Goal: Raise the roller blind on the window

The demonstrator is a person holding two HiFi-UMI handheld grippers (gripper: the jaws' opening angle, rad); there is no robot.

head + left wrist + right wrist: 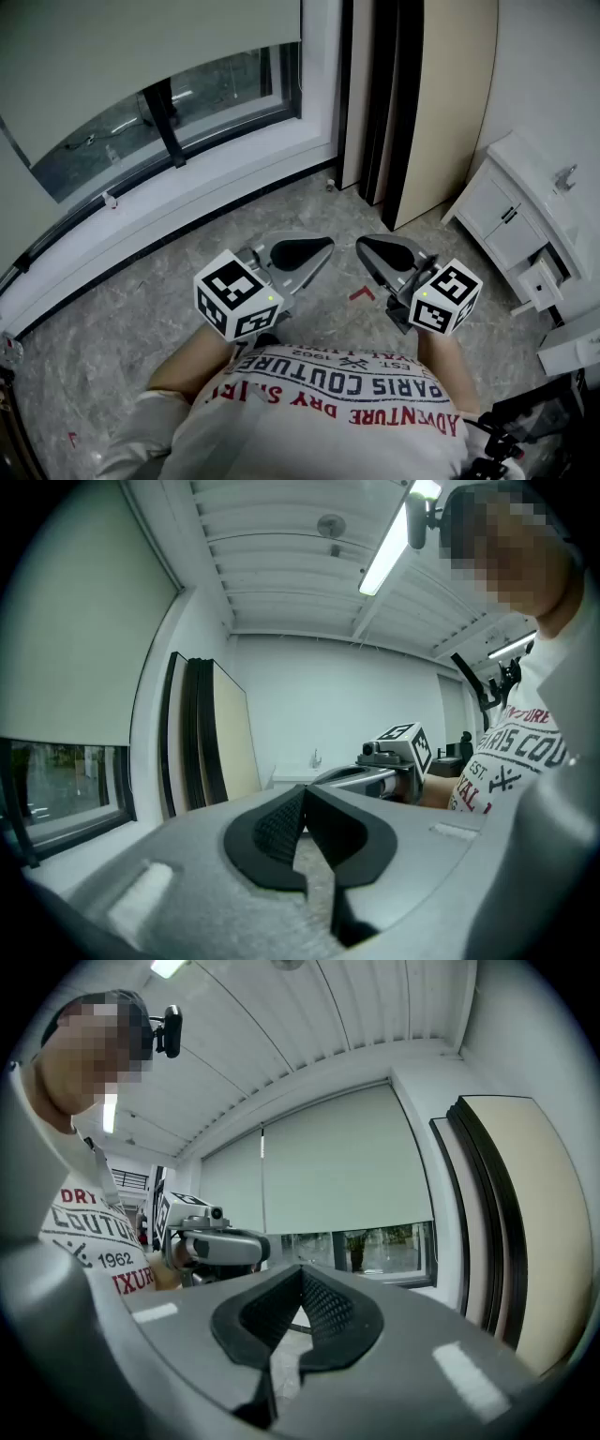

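Beyond the floor (131, 291), the roller blind (141, 47) hangs well apart; your left hand-held gripper (326, 247) and right hand-held gripper (362, 247), both closed and empty, could merely bump it.

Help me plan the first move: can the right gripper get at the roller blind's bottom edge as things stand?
Probably yes, after a step closer: only open floor lies between the right gripper and the roller blind. Its jaws are shut, so they must open.
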